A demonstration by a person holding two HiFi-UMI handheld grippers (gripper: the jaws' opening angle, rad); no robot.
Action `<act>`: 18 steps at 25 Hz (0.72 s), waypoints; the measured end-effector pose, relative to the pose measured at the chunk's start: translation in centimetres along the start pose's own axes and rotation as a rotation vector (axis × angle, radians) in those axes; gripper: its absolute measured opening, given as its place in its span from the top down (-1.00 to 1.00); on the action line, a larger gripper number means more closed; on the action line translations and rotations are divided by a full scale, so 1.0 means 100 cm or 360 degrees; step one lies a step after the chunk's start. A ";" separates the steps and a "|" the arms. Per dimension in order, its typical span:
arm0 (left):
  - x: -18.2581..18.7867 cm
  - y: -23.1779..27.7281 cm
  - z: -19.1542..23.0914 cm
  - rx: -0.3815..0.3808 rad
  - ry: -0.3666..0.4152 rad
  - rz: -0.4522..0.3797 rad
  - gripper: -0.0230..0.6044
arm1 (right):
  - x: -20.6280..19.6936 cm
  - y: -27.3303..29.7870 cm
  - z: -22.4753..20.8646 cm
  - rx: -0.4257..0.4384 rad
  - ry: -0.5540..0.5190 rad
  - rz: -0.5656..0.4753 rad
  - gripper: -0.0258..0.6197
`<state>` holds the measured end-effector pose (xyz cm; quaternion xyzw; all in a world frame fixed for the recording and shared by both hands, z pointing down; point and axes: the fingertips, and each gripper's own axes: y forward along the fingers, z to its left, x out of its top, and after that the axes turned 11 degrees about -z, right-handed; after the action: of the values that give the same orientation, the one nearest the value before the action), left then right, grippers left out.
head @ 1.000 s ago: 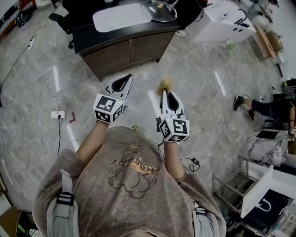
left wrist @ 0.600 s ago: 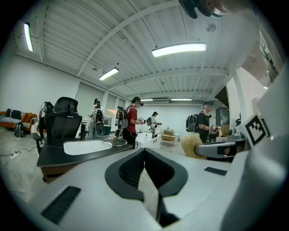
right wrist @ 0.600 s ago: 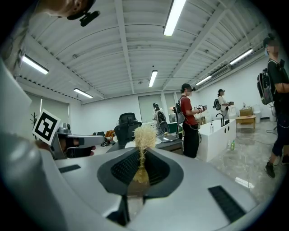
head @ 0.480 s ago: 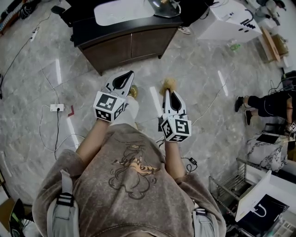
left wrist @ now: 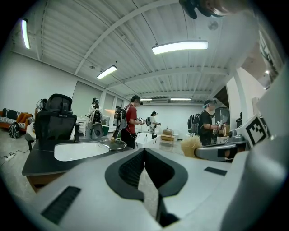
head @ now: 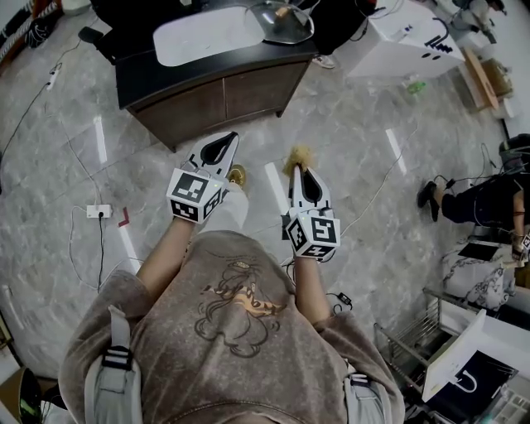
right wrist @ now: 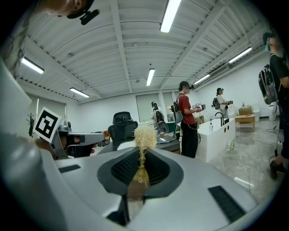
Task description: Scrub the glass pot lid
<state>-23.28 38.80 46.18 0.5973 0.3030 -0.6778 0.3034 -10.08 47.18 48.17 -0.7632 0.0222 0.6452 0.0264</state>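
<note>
The glass pot lid (head: 283,21) lies on the dark counter at the top of the head view, and shows small and far off in the left gripper view (left wrist: 112,144). My left gripper (head: 224,139) is shut with nothing in it and is held level over the floor. Beside it, my right gripper (head: 296,169) is shut on a straw-coloured scrub brush (head: 298,154), whose tuft sticks out past the tips (right wrist: 145,135). Both grippers point at the counter from well short of it.
A dark cabinet (head: 207,93) with a white basin top (head: 203,35) stands ahead, a black office chair (left wrist: 56,122) behind it. A white unit (head: 397,43) is at the upper right. A power strip and cables (head: 98,211) lie on the floor. People stand beyond (left wrist: 131,119); one sits at right (head: 476,197).
Both grippers have been carried a little forward toward the cabinet. A leg has swung forward under the left gripper. The brush has stayed in the right gripper.
</note>
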 end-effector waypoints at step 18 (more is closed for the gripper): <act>0.014 0.159 0.102 -0.0064 -0.0028 0.0019 0.87 | 0.022 0.171 -0.054 -0.0025 -0.0006 0.0023 0.79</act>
<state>-17.52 20.79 45.04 0.5870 0.3102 -0.6749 0.3221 -5.53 29.72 46.68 -0.7619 0.0225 0.6471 0.0160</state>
